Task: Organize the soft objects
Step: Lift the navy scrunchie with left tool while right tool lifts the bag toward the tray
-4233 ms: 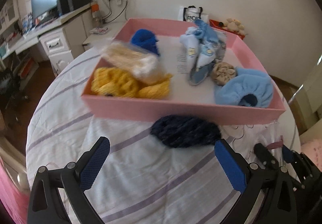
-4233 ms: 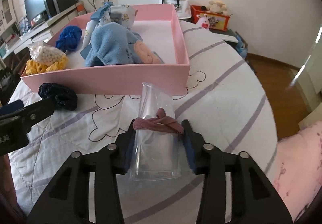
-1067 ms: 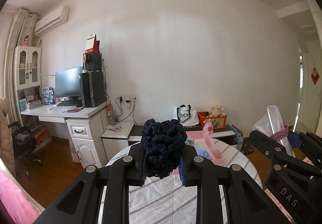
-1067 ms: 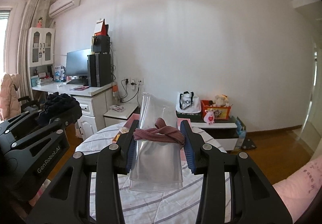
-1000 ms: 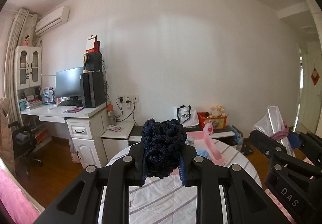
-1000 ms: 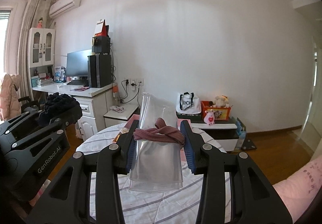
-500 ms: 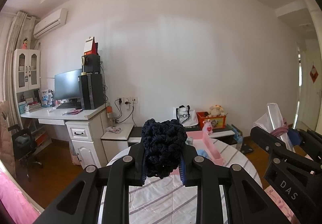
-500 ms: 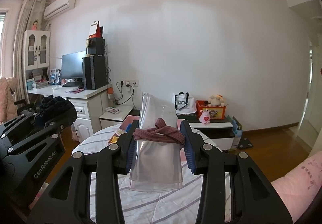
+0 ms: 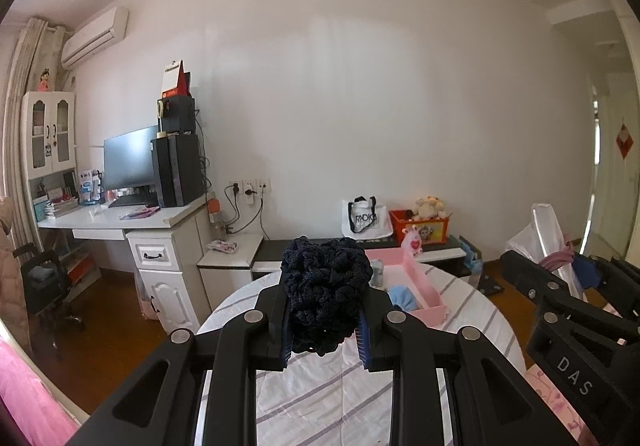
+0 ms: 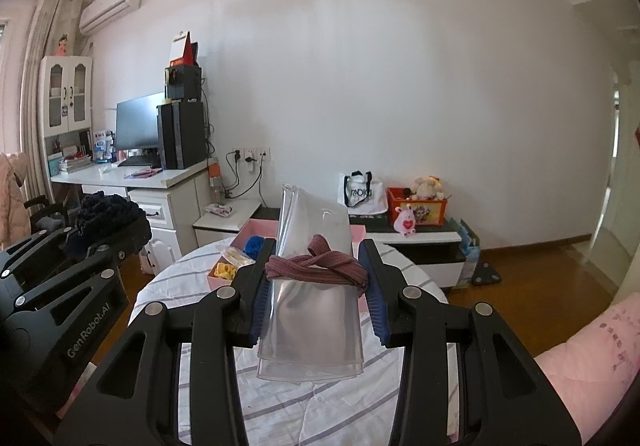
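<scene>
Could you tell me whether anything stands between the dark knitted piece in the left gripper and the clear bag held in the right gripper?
Nothing visible does. The left gripper is shut on the dark knitted piece, and the right gripper holds the clear bag to its right, with only open air between them above the table.

Both wrist cameras sat close behind their tongs, raised above the round table (image 9: 472, 310), facing the far white wall (image 10: 400, 85). Each caught the other at its edge; both shared the desk (image 9: 120, 217).

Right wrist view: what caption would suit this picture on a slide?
Right gripper clamps a clear plastic bag with a mauve hair tie, raised above the striped table.
</scene>
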Motion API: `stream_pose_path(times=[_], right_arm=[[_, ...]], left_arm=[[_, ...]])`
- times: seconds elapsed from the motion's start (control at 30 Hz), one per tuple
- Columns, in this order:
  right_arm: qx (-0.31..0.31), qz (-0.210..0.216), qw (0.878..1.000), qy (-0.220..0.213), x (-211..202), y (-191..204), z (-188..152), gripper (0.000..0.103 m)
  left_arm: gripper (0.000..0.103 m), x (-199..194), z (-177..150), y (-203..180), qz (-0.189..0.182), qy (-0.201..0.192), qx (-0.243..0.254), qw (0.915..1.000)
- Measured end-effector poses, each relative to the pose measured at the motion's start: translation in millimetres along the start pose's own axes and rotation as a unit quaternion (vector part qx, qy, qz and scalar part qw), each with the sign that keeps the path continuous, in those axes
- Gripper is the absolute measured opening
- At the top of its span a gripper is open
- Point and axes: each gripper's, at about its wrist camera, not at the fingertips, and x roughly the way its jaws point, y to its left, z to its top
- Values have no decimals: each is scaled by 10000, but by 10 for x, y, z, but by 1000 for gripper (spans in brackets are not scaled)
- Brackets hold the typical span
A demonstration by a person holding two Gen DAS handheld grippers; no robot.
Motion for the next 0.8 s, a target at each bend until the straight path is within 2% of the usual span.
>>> stream_pose_path(times=[0.43,0.8], right_arm=[[44,168,9986,496,570,-9,-74,38],[140,137,9947,1011,1194,-129,-103,38]], left_arm=[[23,830,330,46,118,552,-7,9984],[23,1948,796,-1,168,1127,-19,9935]])
